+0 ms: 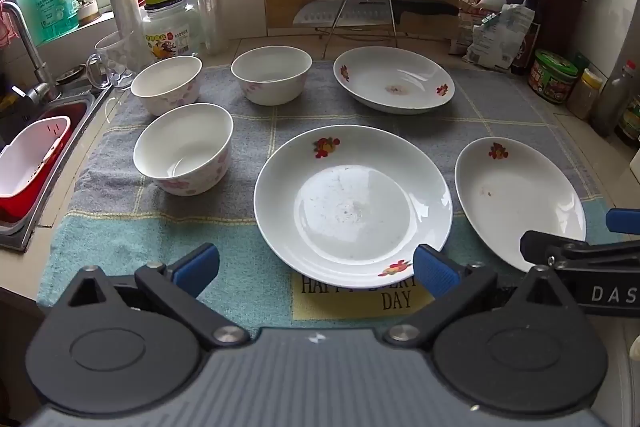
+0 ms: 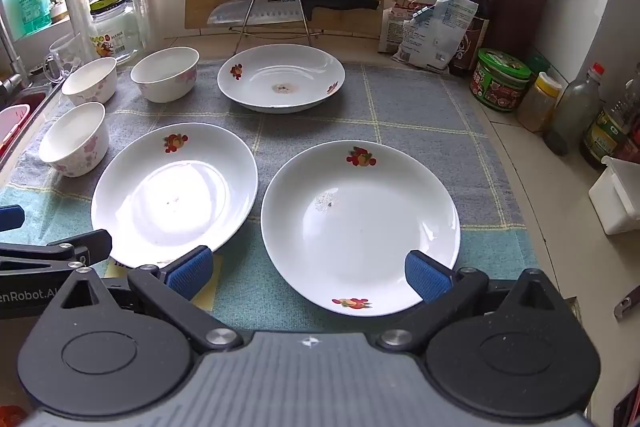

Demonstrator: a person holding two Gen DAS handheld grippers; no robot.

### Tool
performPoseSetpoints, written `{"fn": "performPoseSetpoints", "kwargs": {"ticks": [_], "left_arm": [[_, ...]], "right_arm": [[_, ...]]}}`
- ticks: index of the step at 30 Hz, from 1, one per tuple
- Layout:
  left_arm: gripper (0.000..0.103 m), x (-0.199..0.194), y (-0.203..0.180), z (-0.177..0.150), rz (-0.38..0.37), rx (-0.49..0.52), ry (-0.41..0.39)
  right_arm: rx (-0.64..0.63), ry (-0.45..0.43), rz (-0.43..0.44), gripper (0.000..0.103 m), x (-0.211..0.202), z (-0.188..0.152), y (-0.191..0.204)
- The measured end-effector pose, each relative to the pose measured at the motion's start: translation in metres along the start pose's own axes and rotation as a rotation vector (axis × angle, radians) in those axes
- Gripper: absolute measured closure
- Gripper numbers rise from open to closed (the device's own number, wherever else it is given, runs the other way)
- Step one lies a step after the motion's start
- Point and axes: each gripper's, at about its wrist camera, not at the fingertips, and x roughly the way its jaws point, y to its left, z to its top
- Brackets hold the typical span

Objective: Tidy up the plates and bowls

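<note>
Both tongs, left (image 1: 316,269) and right (image 2: 310,273), released, empty; three plates (image 1: 352,203), three bowls (image 1: 184,147) unstacked on towel (image 1: 120,243); sorting not yet begun.

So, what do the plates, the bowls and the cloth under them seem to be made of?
The plates, such as the near one, look like glazed ceramic or porcelain: white, glossy, with window glare and printed fruit motifs. The bowls look the same, with pink flowers outside. The cloth looks like woven cotton towelling: matte, fuzzy, checked grey and teal.
</note>
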Motion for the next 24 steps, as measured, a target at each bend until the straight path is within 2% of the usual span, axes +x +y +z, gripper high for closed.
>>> {"fn": "performPoseSetpoints", "kwargs": {"ticks": [24], "left_arm": [[0.001, -0.0071, -0.0042, 0.0018, 0.007, -0.004, 0.001]], "right_arm": [[0.008, -0.013, 0.016, 0.000, -0.0061, -0.0019, -0.0058]]}}
